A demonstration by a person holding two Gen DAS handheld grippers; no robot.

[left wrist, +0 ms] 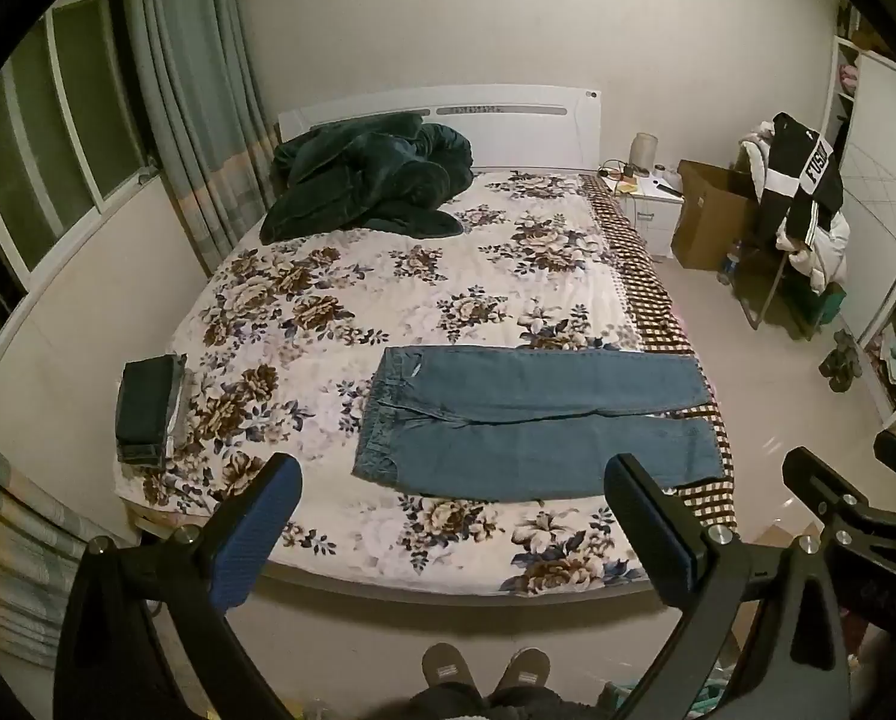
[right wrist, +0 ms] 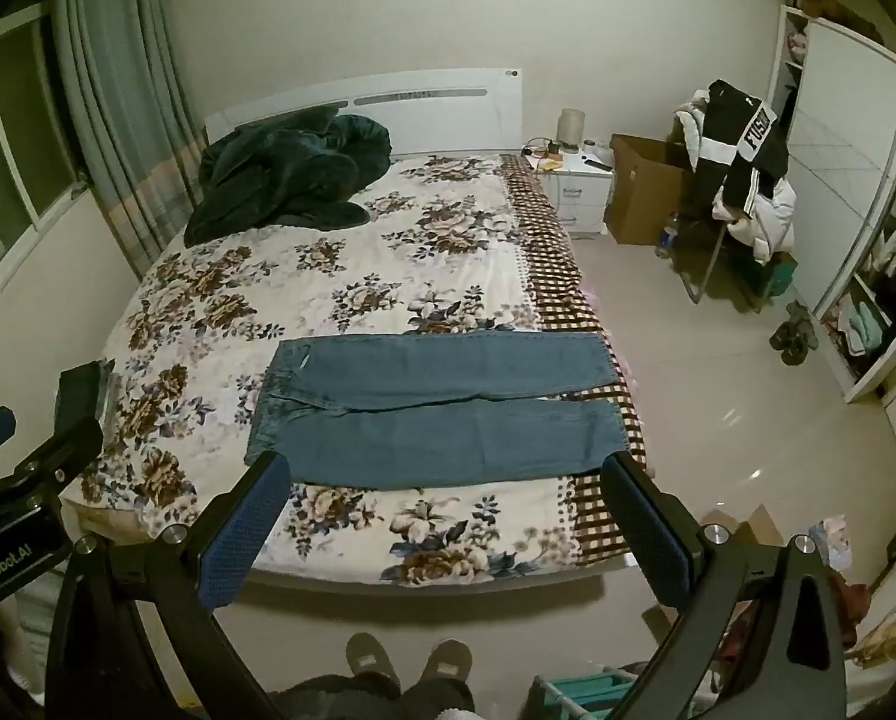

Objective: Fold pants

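Note:
Blue jeans (left wrist: 532, 420) lie flat on the floral bedspread (left wrist: 387, 300) near the foot of the bed, waistband to the left, both legs spread out toward the right edge. They also show in the right wrist view (right wrist: 441, 408). My left gripper (left wrist: 454, 492) is open and empty, held above the bed's foot edge, short of the jeans. My right gripper (right wrist: 444, 486) is open and empty, also above the foot edge, short of the jeans. The right gripper's fingers (left wrist: 820, 480) show at the right of the left wrist view.
A stack of folded dark pants (left wrist: 147, 408) sits at the bed's left edge. A dark green blanket (left wrist: 369, 180) is heaped by the headboard. A nightstand (left wrist: 652, 204), cardboard box (left wrist: 706, 216) and clothes-laden chair (left wrist: 802, 210) stand right of the bed. Slippered feet (left wrist: 484, 666) stand below.

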